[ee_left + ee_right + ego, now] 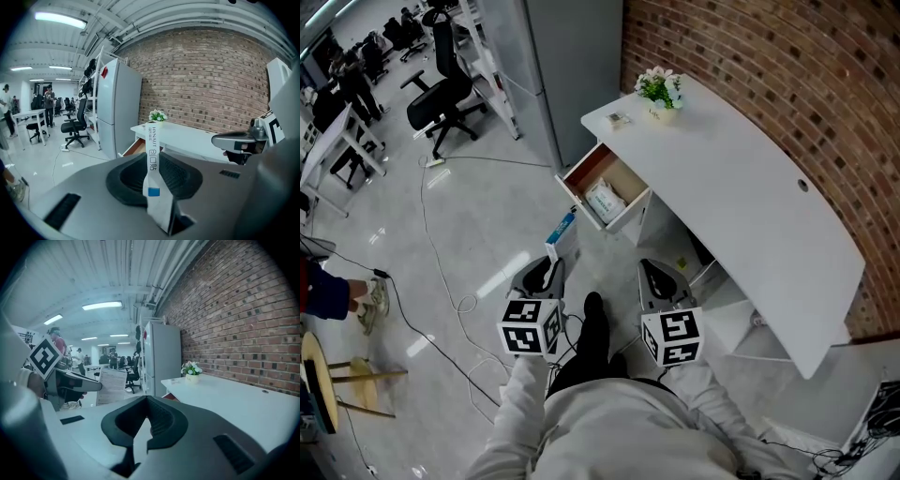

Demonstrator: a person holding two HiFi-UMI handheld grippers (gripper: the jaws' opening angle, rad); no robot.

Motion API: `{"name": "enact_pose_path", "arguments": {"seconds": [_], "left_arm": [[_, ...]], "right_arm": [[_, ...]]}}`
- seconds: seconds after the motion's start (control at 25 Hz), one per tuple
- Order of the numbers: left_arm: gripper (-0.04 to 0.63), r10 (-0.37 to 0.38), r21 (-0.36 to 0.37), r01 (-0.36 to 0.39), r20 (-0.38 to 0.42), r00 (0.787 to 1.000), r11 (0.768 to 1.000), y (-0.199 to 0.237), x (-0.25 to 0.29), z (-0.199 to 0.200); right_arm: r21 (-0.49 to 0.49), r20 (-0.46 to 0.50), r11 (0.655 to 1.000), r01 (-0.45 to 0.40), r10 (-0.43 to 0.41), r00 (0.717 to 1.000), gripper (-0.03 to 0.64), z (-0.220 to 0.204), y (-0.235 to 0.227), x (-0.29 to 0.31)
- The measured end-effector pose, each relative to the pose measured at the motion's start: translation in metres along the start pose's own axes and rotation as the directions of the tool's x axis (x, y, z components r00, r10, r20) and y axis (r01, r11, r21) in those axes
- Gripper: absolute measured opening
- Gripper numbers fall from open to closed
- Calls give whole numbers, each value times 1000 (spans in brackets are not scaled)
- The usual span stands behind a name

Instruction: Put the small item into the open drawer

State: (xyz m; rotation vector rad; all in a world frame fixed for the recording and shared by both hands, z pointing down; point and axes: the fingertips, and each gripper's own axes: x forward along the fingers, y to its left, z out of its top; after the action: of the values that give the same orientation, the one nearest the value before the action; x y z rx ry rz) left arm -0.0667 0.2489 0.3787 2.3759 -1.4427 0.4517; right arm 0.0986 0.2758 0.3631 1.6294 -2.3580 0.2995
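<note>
A slim white box with a blue patch sticks out of my left gripper, whose jaws are shut on its lower end. In the left gripper view the box stands upright between the pads of the left gripper. The open wooden drawer juts from the white desk ahead, with a white packet inside. My right gripper hovers beside the left one, below the drawer; its jaws are shut on nothing. The right gripper view also shows the box.
A small potted plant and a little card sit on the desk's far end. A grey cabinet stands left of the drawer. Cables trail over the floor; an office chair and a stool are further left.
</note>
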Motion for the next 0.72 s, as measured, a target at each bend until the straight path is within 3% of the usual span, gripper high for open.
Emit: {"name": "enact_pose_path", "arguments": {"seconds": [0.72], "left_arm": [[86, -63, -21, 62, -70, 996, 998, 102, 157, 51]], "right_arm": [[21, -61, 999, 42, -40, 997, 26, 49, -36, 178]]}}
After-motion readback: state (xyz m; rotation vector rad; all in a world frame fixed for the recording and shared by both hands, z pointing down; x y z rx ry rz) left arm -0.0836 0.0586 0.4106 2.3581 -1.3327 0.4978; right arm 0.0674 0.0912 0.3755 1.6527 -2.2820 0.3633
